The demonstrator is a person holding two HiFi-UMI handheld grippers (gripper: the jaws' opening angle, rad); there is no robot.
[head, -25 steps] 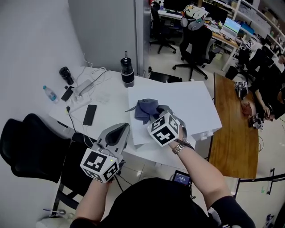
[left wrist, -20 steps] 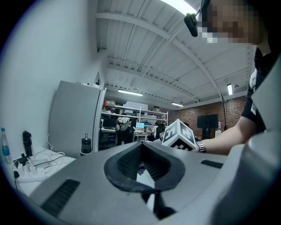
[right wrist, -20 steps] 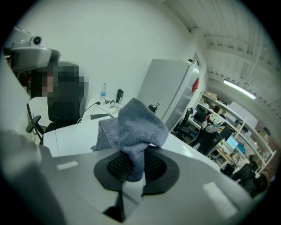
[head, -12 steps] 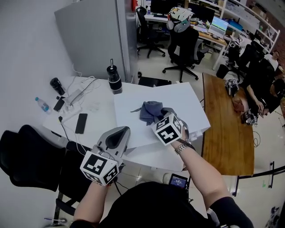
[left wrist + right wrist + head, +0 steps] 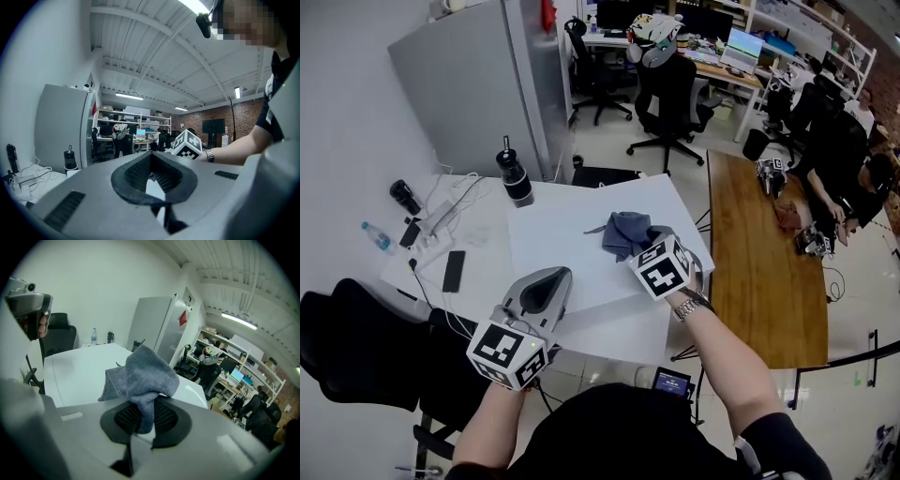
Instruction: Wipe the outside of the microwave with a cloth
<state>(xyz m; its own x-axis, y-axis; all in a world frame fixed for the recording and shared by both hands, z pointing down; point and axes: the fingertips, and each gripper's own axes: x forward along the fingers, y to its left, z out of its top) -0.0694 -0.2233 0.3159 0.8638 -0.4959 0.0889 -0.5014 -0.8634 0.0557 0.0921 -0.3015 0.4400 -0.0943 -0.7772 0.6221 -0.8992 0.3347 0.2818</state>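
The left gripper (image 5: 546, 281) is clenched on nothing, held off the front left corner of the microwave (image 5: 567, 246). Over the right part of its white top, the grey cloth (image 5: 626, 232) is bunched up and pinched by one fold in the right gripper (image 5: 143, 420). Dragged hard, that fold may slip free, or the wad may skim without wiping flat.

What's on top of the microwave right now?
Only a grey cloth, bunched near the right side and pinched in the right gripper. The rest of the microwave top is bare. The patch under the cloth is covered.
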